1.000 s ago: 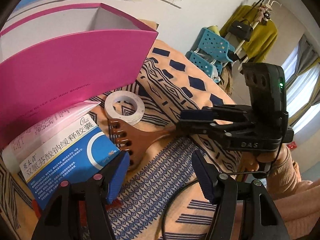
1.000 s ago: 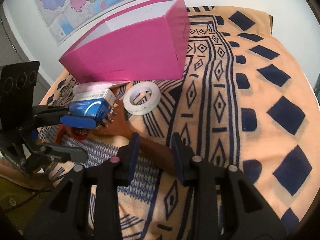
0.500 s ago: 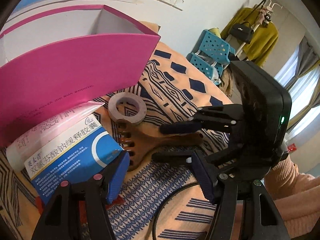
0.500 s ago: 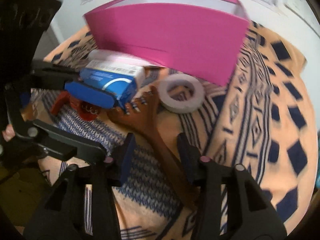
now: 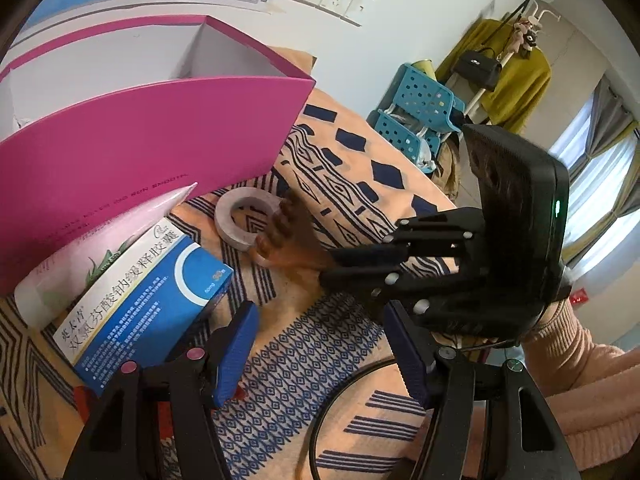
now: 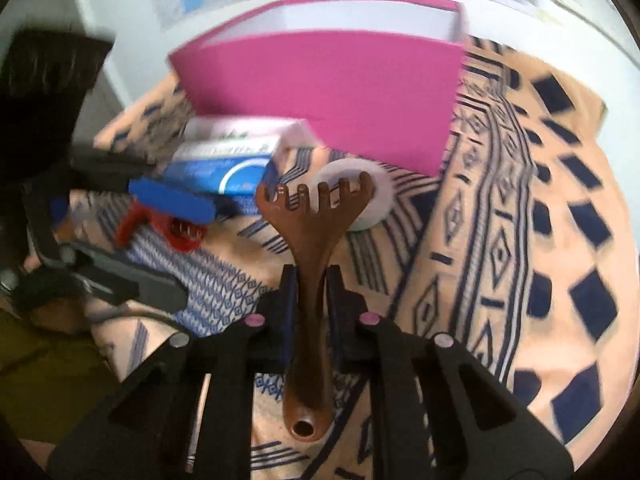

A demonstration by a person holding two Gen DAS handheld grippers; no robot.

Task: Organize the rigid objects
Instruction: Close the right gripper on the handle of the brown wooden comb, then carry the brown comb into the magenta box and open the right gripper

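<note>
The right gripper [image 6: 311,280] has its 2 blue-padded jaws closing on the narrow handle of a brown wooden fork-shaped scratcher [image 6: 312,232], and the pads already press against both sides of the handle. The scratcher's toothed head points away from the camera and overlaps the white roll of tape [image 6: 374,196] in the right wrist view; whether the head touches the tape cannot be told. In the left wrist view the same scratcher [image 5: 286,240] appears blurred, its head against the edge of the tape ring [image 5: 244,218].

The left gripper [image 5: 320,352] hangs with its jaws apart and nothing between them, above the orange cloth with dark blue patterns [image 5: 288,380]. Its left pad sits just beside the blue and white medicine box [image 5: 144,296], which lies on the cloth next to a pale pink and white tube [image 5: 80,264].

Behind these stands an open pink cardboard box [image 5: 140,168] with a white inside. A red clip-like object [image 6: 160,228] lies near the left gripper, partly hidden. A peach sleeve [image 5: 588,372] shows behind the right gripper.
</note>
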